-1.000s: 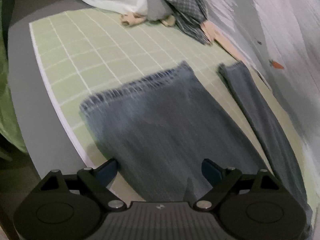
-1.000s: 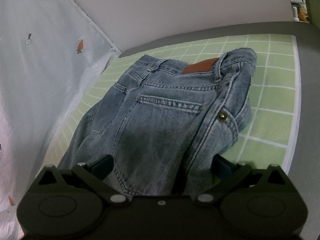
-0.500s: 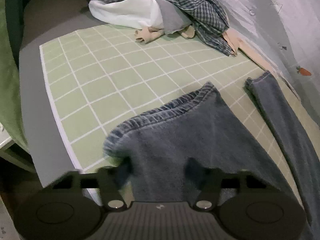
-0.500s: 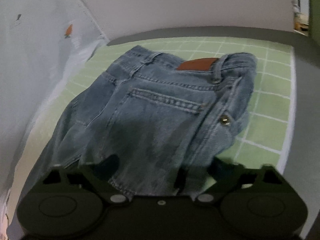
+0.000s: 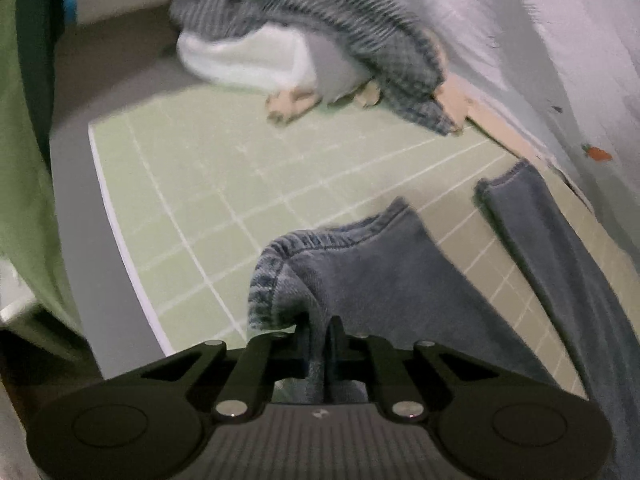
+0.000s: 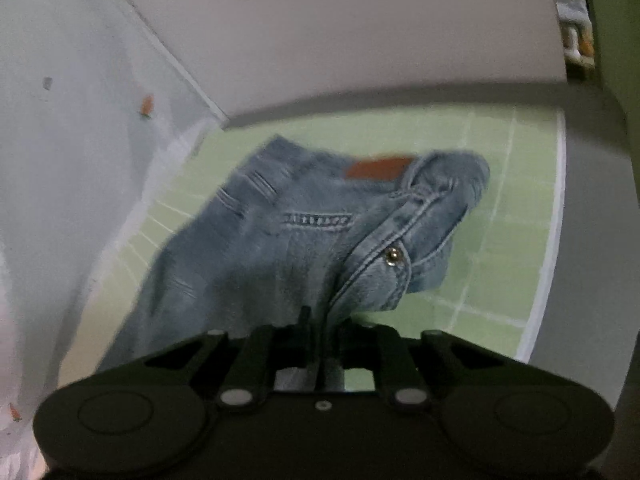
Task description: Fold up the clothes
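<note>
Blue jeans lie on a green checked mat [image 5: 192,184]. In the left wrist view my left gripper [image 5: 320,334] is shut on the near leg [image 5: 360,276] close to its hem, which bunches and lifts. The other leg [image 5: 536,224] lies flat to the right. In the right wrist view my right gripper [image 6: 318,322] is shut on the jeans' waist end [image 6: 304,236], by the side seam below a metal rivet [image 6: 393,255]. The brown leather patch [image 6: 378,168] shows at the waistband. The denim is raised off the mat [image 6: 500,240] at the grip.
A pile of clothes [image 5: 316,48], checked, white and grey, lies at the mat's far end. A white carrot-print sheet [image 5: 560,60] runs along the far side and also shows in the right wrist view [image 6: 72,160]. The mat's near edge [image 5: 120,240] borders grey bedding.
Both grippers went from open to shut on the denim. The left one pinched the leg near the hem and the right one pinched the waist side; both parts have lifted from the mat.
</note>
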{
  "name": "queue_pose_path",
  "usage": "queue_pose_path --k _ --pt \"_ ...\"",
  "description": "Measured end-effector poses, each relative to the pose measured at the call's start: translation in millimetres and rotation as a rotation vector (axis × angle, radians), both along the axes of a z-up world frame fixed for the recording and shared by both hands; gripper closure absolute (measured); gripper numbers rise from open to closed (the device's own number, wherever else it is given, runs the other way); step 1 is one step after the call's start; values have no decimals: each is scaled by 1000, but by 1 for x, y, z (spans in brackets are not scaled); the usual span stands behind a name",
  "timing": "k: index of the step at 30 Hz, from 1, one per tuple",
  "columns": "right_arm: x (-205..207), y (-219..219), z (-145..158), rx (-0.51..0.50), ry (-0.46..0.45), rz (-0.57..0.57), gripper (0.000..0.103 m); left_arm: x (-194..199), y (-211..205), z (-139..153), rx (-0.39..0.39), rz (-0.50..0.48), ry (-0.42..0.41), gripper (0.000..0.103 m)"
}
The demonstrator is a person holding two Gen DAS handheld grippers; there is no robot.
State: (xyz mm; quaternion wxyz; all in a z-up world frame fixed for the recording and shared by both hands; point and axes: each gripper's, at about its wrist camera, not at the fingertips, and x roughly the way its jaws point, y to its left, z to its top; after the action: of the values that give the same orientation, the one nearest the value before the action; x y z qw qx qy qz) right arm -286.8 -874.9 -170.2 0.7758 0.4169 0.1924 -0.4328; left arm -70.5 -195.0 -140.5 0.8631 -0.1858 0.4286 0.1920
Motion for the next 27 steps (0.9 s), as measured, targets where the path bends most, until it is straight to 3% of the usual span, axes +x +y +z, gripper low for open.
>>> queue_pose_path --k 9,14,19,27 --pt "-13 4 63 -138 -58 14 92 -20 -31 69 179 -125 -67 93" --pt "5 2 62 -149 -46 22 92 -3 -47 73 201 -133 -79 93" --pt "27 0 78 -228 -47 55 92 19 -65 85 238 -173 -111 93" --pt "63 -1 82 -287 -28 42 92 53 -81 95 247 -145 -161 93"
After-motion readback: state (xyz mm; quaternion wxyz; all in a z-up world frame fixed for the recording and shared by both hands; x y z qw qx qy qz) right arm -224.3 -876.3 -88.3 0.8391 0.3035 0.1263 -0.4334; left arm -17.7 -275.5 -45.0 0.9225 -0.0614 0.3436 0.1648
